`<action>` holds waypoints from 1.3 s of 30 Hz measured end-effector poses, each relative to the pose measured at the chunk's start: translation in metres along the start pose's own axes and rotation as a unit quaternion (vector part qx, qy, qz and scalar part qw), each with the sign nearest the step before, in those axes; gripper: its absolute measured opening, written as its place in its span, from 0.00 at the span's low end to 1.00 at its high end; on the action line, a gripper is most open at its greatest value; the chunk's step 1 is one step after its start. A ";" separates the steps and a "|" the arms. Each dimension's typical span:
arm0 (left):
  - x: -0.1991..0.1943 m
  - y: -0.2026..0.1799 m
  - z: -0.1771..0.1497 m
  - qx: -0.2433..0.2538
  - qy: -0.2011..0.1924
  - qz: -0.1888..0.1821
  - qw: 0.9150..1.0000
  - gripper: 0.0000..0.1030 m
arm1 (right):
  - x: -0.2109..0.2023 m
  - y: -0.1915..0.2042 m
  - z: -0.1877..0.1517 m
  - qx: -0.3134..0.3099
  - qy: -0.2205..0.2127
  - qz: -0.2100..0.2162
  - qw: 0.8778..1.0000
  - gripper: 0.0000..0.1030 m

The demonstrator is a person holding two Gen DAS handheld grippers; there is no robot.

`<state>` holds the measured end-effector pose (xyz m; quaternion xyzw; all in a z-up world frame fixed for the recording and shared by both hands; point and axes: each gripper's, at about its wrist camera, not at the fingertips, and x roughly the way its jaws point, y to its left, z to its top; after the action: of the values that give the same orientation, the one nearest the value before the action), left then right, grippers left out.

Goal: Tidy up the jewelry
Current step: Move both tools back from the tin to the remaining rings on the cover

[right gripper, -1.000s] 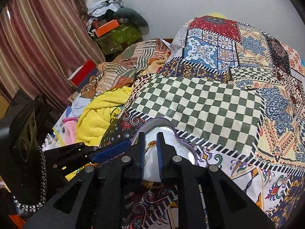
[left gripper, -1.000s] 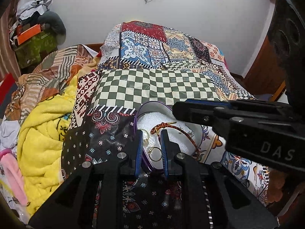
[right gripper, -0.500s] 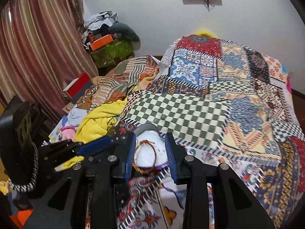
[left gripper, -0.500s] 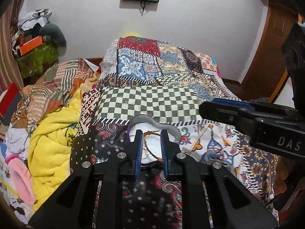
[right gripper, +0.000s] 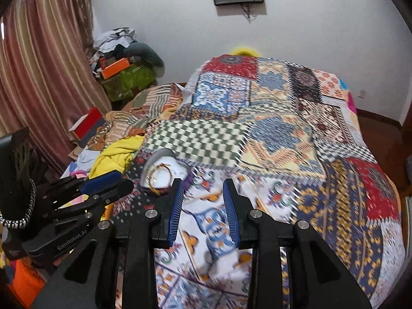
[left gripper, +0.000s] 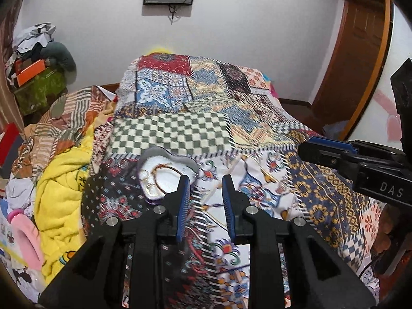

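Patchwork bedspread (left gripper: 257, 134) covers the bed under both tools. Left gripper (left gripper: 204, 184) has just been widening its jaws; nothing sits between them. Right gripper (right gripper: 202, 188) stands parted too, gripping nothing. Heart-shaped tray (left gripper: 189, 164) lies just left of and beyond both, holding a braided bracelet (left gripper: 167, 171) and what look like rings, probably gathered there to keep small pieces together.

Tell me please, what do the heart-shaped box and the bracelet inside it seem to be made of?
Heart-shaped box: probably card or plastic, with a smooth grey-purple rim and a white, soft-looking lining. Bracelet: probably braided cord or thread, reddish-brown and matte; blur leaves this open.
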<state>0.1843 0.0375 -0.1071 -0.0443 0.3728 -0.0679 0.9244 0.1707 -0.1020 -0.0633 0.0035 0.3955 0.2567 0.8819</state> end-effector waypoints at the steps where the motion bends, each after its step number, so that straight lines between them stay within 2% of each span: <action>1: 0.001 -0.003 -0.002 0.002 0.003 -0.002 1.000 0.24 | -0.003 -0.003 -0.004 0.003 0.001 -0.002 1.000 0.28; 10: 0.019 -0.033 -0.029 0.024 0.050 -0.022 0.998 0.24 | -0.008 -0.029 -0.040 0.028 0.032 -0.019 0.999 0.28; 14: 0.026 -0.038 -0.038 0.024 0.071 -0.034 0.997 0.24 | -0.005 -0.029 -0.056 0.035 0.051 -0.011 0.998 0.28; 20: 0.031 -0.037 -0.045 0.021 0.087 -0.038 0.995 0.24 | 0.016 -0.018 -0.085 0.016 0.097 -0.008 0.995 0.28; 23: 0.033 -0.035 -0.049 0.020 0.094 -0.037 0.995 0.24 | 0.027 -0.016 -0.096 0.025 0.119 0.015 0.992 0.28; 25: 0.035 -0.033 -0.051 0.019 0.100 -0.036 0.994 0.24 | 0.034 -0.017 -0.101 0.028 0.129 0.014 0.991 0.28; 29: 0.038 -0.030 -0.056 0.014 0.108 -0.033 0.994 0.32 | 0.042 -0.014 -0.107 0.022 0.141 0.019 0.990 0.28; 32: 0.041 -0.029 -0.059 0.014 0.115 -0.033 0.993 0.32 | 0.047 -0.014 -0.113 0.023 0.145 0.023 0.989 0.28; 33: 0.042 -0.029 -0.060 0.015 0.118 -0.032 0.992 0.32 | 0.048 -0.015 -0.114 0.023 0.142 0.022 0.989 0.27; 37: 0.049 -0.030 -0.064 0.015 0.128 -0.035 0.991 0.32 | 0.050 -0.018 -0.116 0.027 0.132 0.015 0.991 0.09; 39: 0.053 -0.032 -0.066 0.014 0.133 -0.037 0.990 0.32 | 0.048 -0.018 -0.117 0.023 0.127 0.018 0.992 0.09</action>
<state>0.1731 -0.0041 -0.1863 -0.0353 0.4897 -0.1127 0.8639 0.1241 -0.1188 -0.1806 -0.0016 0.5095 0.2617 0.8197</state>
